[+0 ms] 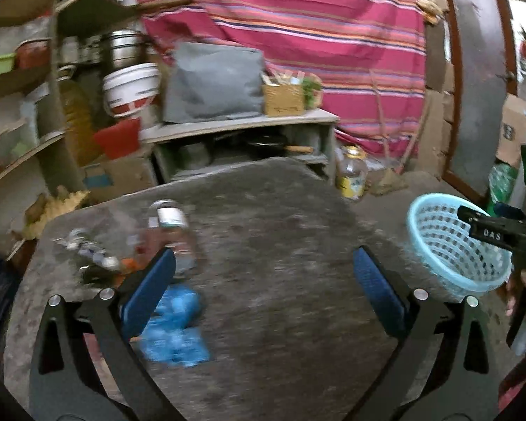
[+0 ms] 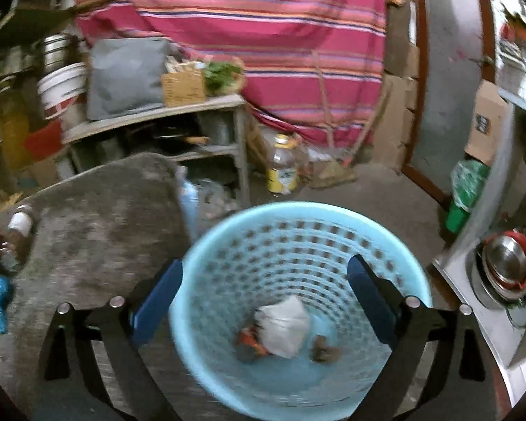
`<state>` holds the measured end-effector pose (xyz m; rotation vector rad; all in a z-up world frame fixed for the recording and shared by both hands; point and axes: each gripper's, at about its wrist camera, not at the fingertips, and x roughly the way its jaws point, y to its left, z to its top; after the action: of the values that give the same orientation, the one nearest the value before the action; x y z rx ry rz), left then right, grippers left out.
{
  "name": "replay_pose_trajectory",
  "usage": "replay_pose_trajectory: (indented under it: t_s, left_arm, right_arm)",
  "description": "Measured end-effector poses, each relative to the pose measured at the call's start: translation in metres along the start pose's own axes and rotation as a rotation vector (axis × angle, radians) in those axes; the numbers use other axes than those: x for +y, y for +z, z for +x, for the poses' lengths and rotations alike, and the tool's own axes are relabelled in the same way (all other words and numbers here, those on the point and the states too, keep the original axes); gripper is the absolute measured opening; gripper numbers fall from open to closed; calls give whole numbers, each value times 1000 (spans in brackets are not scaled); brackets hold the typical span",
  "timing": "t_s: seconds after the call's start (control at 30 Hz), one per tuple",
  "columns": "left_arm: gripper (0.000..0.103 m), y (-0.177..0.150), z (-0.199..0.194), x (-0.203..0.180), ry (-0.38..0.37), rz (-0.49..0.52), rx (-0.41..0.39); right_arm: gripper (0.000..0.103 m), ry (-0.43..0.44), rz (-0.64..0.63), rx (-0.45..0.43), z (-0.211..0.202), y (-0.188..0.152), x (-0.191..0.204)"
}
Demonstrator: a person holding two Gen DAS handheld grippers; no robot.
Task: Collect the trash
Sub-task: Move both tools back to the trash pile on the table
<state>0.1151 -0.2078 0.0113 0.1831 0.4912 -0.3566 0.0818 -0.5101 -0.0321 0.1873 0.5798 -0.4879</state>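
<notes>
A light blue plastic basket stands at the right edge of the grey table; it holds a white crumpled wad, an orange scrap and brown bits. My right gripper is open and empty right above the basket's mouth. My left gripper is open and empty over the grey table. A clear plastic bottle lies by its left finger. A crumpled blue bag lies near that finger, and wrappers further left. The basket shows at the right.
Behind the table stand a low shelf with a grey bag and a cardboard box, a white bucket and a yellow-capped jar on the floor. A striped red cloth hangs behind. Steel bowls sit on a counter at the right.
</notes>
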Motion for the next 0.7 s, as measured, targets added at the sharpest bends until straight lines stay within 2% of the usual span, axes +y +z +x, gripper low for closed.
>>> replay_pose_trajectory:
  t_s: [0.23, 0.33, 0.5, 0.57, 0.7]
  left_arm:
    - [98, -21, -11, 78, 133, -83, -21]
    - [98, -30, -8, 108, 164, -108, -9]
    - [98, -41, -8, 149, 190, -160, 17]
    - [98, -44, -6, 166, 189, -182, 29]
    - [98, -54, 6, 187, 232, -202, 67]
  right_arm:
    - [94, 121, -77, -35, -16, -9, 81]
    - [94, 168, -120, -38, -21, -15, 114]
    - [94, 176, -199, -40, -26, -25, 151]
    - [95, 170, -220, -37, -26, -28, 159]
    - [95, 179, -231, -21, -23, -31, 172]
